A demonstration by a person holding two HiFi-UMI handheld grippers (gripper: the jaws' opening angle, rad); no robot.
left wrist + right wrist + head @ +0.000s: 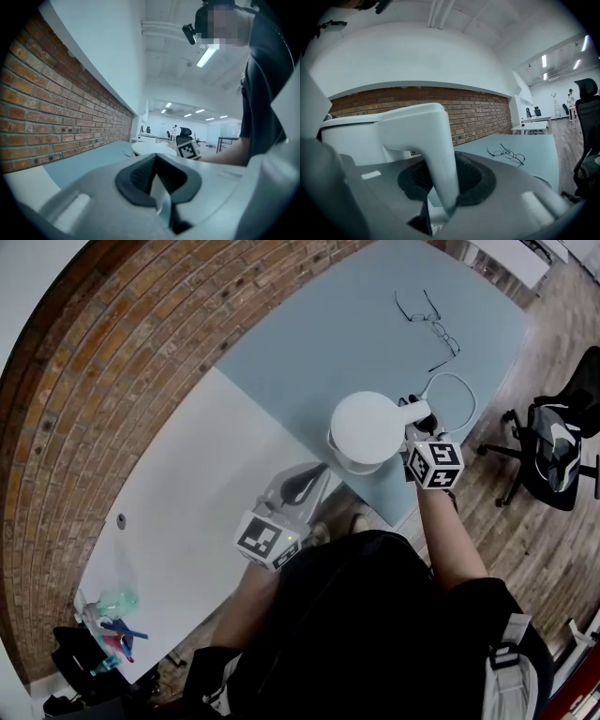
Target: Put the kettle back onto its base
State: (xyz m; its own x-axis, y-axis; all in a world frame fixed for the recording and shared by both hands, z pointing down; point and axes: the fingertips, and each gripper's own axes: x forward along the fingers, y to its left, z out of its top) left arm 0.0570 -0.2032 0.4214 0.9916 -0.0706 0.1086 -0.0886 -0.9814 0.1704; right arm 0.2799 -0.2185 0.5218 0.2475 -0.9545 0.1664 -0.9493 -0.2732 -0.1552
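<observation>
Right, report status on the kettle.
Right gripper shut on kettle handle. Left gripper shut, empty. Base not visible beneath kettle. Cord loops beside it; glasses well clear.

Black short-sleeved top (366,615), left gripper (156,174) and right gripper (440,180) in smooth pale-grey shells, black ribbed pads (139,174), left cube (269,540) and right cube (434,464) white with black square markers

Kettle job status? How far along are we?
Done: the right tool is shut on the kettle handle. In hand: the kettle is held beside the cord loop. Left: its base is hidden beneath it, so seating is unconfirmed, and the release is not yet done. The left tool holds nothing.
</observation>
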